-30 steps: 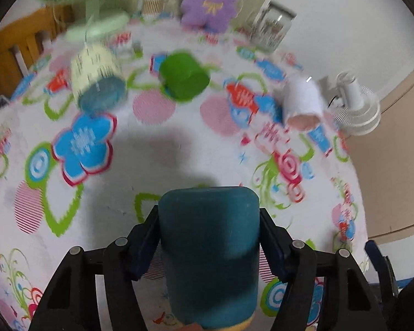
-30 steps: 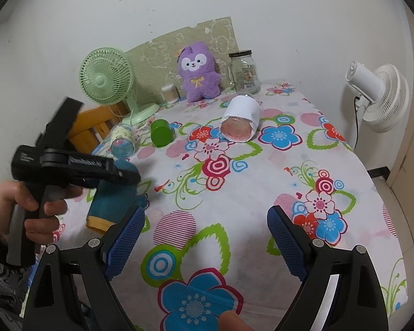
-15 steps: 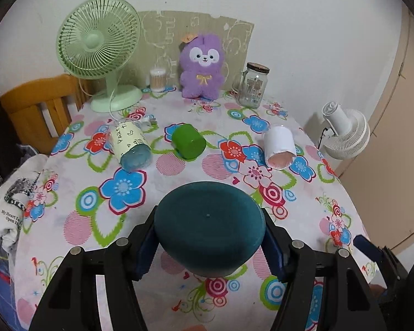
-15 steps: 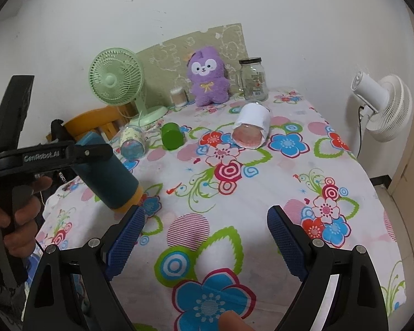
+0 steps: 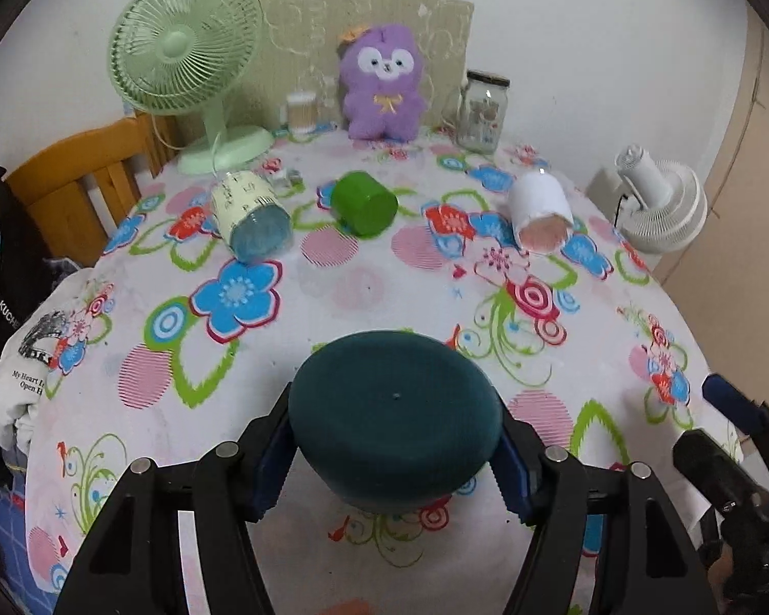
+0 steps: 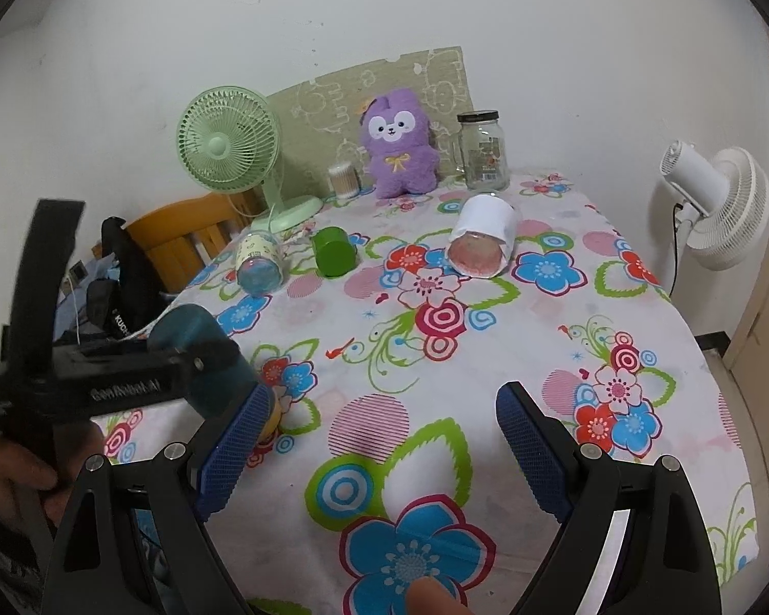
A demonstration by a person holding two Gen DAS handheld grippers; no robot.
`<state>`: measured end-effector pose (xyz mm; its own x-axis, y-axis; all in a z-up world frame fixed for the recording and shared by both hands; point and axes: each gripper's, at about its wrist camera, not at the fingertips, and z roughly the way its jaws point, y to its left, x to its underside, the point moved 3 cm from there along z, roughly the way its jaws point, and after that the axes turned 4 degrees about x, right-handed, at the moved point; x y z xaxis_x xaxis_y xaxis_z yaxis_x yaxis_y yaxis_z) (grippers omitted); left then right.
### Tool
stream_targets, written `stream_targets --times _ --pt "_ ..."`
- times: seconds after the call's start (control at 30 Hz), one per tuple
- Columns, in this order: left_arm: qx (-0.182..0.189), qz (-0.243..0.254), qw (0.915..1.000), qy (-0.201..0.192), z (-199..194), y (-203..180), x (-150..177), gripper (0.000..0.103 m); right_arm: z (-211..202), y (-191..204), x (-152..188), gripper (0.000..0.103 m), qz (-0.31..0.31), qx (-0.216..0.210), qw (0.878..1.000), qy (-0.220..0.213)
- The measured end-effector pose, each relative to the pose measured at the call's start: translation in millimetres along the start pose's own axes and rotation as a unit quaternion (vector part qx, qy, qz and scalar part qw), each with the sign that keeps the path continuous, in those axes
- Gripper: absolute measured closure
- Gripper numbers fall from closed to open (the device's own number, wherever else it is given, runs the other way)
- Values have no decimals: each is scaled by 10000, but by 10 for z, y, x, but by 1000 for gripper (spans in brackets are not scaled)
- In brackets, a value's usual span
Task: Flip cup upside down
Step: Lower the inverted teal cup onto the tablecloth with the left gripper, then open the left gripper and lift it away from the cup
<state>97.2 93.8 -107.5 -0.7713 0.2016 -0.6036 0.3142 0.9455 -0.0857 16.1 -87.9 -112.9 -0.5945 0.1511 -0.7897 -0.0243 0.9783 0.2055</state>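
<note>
Left gripper (image 5: 393, 453) jaws clamp smooth round teal cup (image 5: 393, 410); right gripper (image 6: 379, 453) jaws wide

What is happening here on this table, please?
A person works with two hand-held grippers. The left hand-held gripper is shut on a dark teal cup, held with its closed base up and its yellowish rim down, low over the flowered tablecloth. Whether it touches the cloth is hard to tell. The right hand-held gripper is open and holds nothing. Further back, three other cups lie on their sides: a pale printed one, a green one and a white one.
</note>
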Motion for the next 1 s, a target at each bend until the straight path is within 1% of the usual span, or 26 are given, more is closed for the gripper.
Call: stream_targets --times 0.1,0.23,0.3,0.6,0.7,0.8,0.9,1.0 --pt "-52 65 10000 31 12 -18 -1 33 -3 -5 2 11 8 13 10000 -6" --pt "-30 88 10000 4 0 -27 -21 24 -1 -10 3 11 14 25 10000 6" --pt "-32 93 10000 -6 -9 -28 -27 21 3 -17 -1 11 17 32 10000 10" --pt "40 162 9998 -129 -138 -46 -82 18 -11 25 -116 11 16 93 9999 -51" --pt "46 172 9995 -262 -238 -42 -126 16 -52 66 -216 11 0 153 9998 -121" --pt "42 175 9987 -478 -381 -23 -191 15 -115 132 -336 11 -40 222 9996 -197" --pt "35 128 9972 -742 -554 15 -263 11 -205 218 -460 10 -108 240 9990 -356" --pt "-35 65 9939 -1099 -760 60 -333 7 -303 300 -576 7 -184 292 9980 -524"
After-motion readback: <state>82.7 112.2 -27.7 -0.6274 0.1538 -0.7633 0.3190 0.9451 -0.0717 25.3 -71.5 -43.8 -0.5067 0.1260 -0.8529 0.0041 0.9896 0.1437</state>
